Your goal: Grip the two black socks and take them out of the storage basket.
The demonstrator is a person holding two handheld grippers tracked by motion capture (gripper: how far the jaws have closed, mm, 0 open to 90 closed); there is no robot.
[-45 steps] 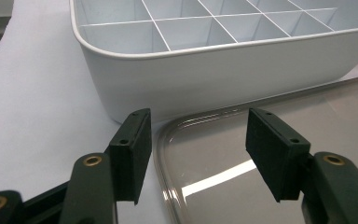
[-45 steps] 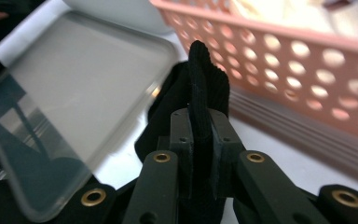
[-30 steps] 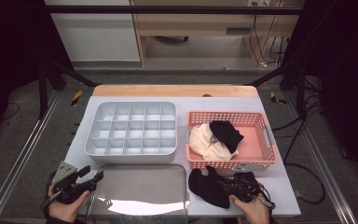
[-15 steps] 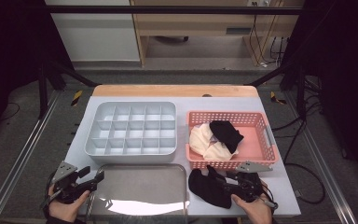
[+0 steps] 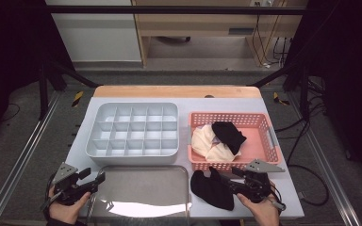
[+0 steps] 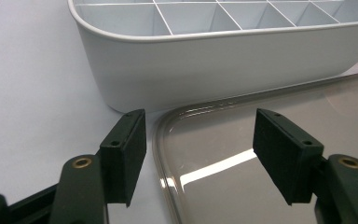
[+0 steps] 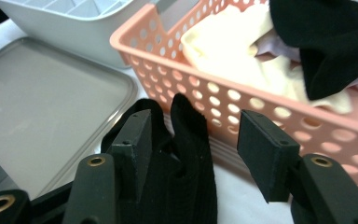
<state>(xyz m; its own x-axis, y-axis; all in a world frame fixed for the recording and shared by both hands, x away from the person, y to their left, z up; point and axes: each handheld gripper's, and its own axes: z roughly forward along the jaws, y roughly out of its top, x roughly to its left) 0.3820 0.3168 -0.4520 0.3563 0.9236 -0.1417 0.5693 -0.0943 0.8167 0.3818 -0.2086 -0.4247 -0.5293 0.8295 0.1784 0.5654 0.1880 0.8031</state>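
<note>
- Where the right tool [image 7: 193,154] stands at the near right edge of the worktop [image 5: 80,141], its jaws have just been opening and now stand well apart; a black cloth [image 7: 186,158] lies between them, touching the left pad, with a gap to the right pad, so nothing is clamped.
- In the high view the right tool [image 5: 224,181] points left over the black cloth [image 5: 212,188], which lies crumpled on the worktop just in front of the pink basket [image 5: 264,125].
- The pink basket [image 7: 242,102], perforated with round holes, holds a cream cloth [image 5: 207,143] and a second black cloth [image 5: 228,134] lying partly on top of it.
- The left tool [image 6: 200,154] has its jaws wide open and holds nothing; between them shows the rounded corner of a clear lid [image 6: 242,158].
- In the high view the left tool [image 5: 94,179] sits at the near left corner of the worktop, pointing right toward the clear lid [image 5: 141,188], which lies flat near the front edge.
- Just behind the lid stands a white divided tray [image 5: 132,129], its compartments bare; its near wall [image 6: 223,65] rises just beyond the lid's edge.
- The tray stands to the left of the pink basket, near it but apart.
</note>
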